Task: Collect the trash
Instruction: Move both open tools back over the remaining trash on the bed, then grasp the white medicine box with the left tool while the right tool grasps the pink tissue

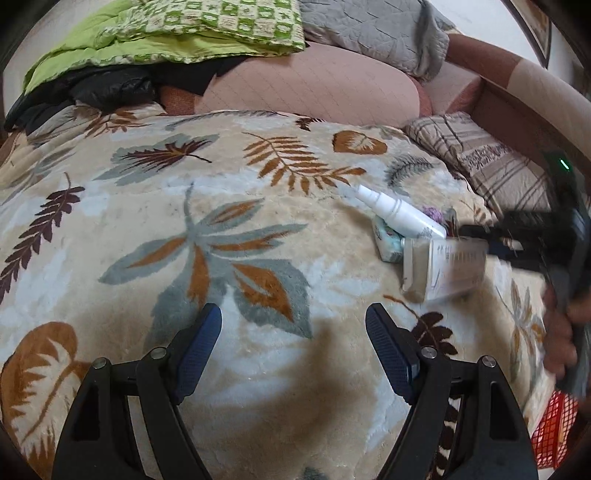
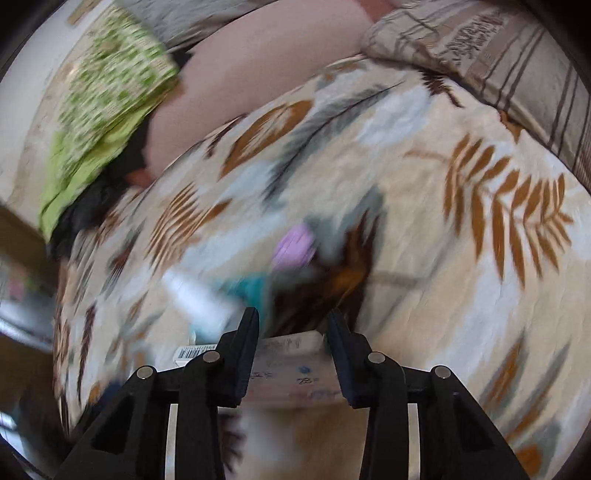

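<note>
A leaf-patterned blanket (image 1: 229, 206) covers the bed. In the left wrist view a white spray bottle (image 1: 399, 214) lies on it across a small teal-and-white packet (image 1: 388, 245), with a purple scrap (image 1: 430, 212) just behind. My right gripper (image 1: 480, 243) comes in from the right, shut on a small white printed box (image 1: 443, 269) held slightly above the blanket. The right wrist view is blurred: the box (image 2: 291, 362) sits between the fingers of that gripper (image 2: 291, 317), beyond it the purple scrap (image 2: 293, 247), the teal packet (image 2: 251, 288) and the bottle (image 2: 195, 295). My left gripper (image 1: 293, 317) hovers open over bare blanket, holding nothing.
A striped pillow (image 1: 480, 158) lies at the bed's right edge. Pink bedding (image 1: 314, 88), a green quilt (image 1: 184, 29) and dark clothing (image 1: 92, 92) pile up at the far side. A red mesh basket (image 1: 554, 428) shows at lower right, below a person's hand (image 1: 561, 332).
</note>
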`<state>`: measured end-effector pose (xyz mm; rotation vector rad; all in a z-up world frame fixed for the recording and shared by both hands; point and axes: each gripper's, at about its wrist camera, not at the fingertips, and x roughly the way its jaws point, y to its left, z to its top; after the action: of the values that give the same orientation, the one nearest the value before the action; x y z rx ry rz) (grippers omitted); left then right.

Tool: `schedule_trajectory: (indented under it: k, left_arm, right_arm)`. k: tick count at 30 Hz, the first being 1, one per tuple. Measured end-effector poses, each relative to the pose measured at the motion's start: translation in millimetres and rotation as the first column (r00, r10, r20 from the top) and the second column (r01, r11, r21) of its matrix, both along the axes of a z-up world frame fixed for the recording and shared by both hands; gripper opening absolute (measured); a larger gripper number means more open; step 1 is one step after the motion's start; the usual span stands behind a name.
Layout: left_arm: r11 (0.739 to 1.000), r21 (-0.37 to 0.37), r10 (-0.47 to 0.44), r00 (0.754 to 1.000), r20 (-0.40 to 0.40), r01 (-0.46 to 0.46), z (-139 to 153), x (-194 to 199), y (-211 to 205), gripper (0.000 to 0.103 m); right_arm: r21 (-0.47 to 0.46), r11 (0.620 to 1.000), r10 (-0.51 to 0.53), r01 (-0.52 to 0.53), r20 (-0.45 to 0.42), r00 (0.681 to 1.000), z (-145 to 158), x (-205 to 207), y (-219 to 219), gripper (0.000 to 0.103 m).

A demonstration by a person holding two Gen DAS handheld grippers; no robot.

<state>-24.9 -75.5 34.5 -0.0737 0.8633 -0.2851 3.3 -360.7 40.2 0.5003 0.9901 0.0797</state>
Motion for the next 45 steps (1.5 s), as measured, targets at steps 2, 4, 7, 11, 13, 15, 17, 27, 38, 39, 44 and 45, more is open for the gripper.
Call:
schedule_trajectory:
  k: [2, 4, 7, 11, 13, 15, 17, 27, 38, 39, 44, 45]
  left_arm:
    - [1.000, -0.017, 0.024, 1.000, -0.001, -0.024, 2.2, 1.3, 6.2, 0.079]
    - [0.998, -0.037, 0.051, 0.999, -0.001, -0.051, 4.4, 2.6, 13.6, 0.079]
    - [0.994, -0.070, 0.082, 0.997, -0.008, -0.082, 7.0, 4.0, 23.4, 0.079]
    - [0.991, -0.082, 0.107, 0.994, -0.004, -0.107, 8.8, 4.9, 31.1, 0.079]
    - [0.990, -0.083, 0.114, 0.994, -0.005, -0.113, 8.8, 5.2, 32.2, 0.079]
    - [0.991, -0.080, 0.111, 0.994, -0.009, -0.111, 7.7, 5.8, 31.3, 0.079]
    - [0.992, -0.071, 0.107, 0.994, -0.006, -0.107, 6.7, 6.1, 29.4, 0.079]
    - [0.988, -0.093, 0.122, 0.992, -0.029, -0.124, 3.7, 11.0, 35.4, 0.079]
    - [0.979, -0.133, 0.154, 0.988, -0.010, -0.154, 12.2, 4.0, 44.3, 0.079]
    - [0.980, -0.131, 0.151, 0.989, -0.009, -0.151, 12.2, 4.4, 43.5, 0.079]
    - [0.980, -0.128, 0.150, 0.988, -0.024, -0.152, 8.4, 8.3, 43.3, 0.079]
    - [0.980, -0.125, 0.151, 0.988, -0.025, -0.153, 7.9, 8.7, 43.4, 0.079]
  right_arm:
    - [0.017, 0.999, 0.036, -0.036, 0.004, 0.999, 4.8, -20.2, 13.5, 0.041]
    - [0.059, 0.994, 0.090, -0.091, 0.007, 0.996, 7.3, -45.3, 34.2, 0.042]
    - [0.083, 0.978, 0.194, -0.194, 0.005, 0.981, 2.9, -80.9, 75.4, 0.042]
    - [0.054, 0.978, 0.199, -0.203, 0.066, 0.978, 14.9, -94.6, 85.3, 0.042]
    - [0.006, 0.985, 0.174, -0.175, 0.078, 0.982, 20.3, -85.8, 76.6, 0.047]
    - [-0.016, 0.993, 0.118, -0.117, 0.078, 0.990, 21.5, -69.4, 65.2, 0.047]
    - [-0.057, 0.992, 0.120, -0.117, 0.064, 0.991, 17.1, -48.0, 59.7, 0.051]
    - [0.120, 0.990, 0.077, -0.069, -0.063, 0.995, -23.8, -37.1, 45.9, 0.053]
    - [-0.047, 0.999, -0.025, 0.028, 0.058, 0.998, 17.4, -31.9, 45.2, 0.053]
    - [-0.055, 0.997, -0.050, 0.054, 0.066, 0.997, 18.5, -23.7, 36.5, 0.053]
    - [-0.013, 0.990, -0.137, 0.137, 0.013, 0.990, 3.9, 32.7, 5.4, 0.053]
    - [-0.027, 0.988, -0.151, 0.151, 0.003, 0.988, 0.9, 40.2, 3.4, 0.053]
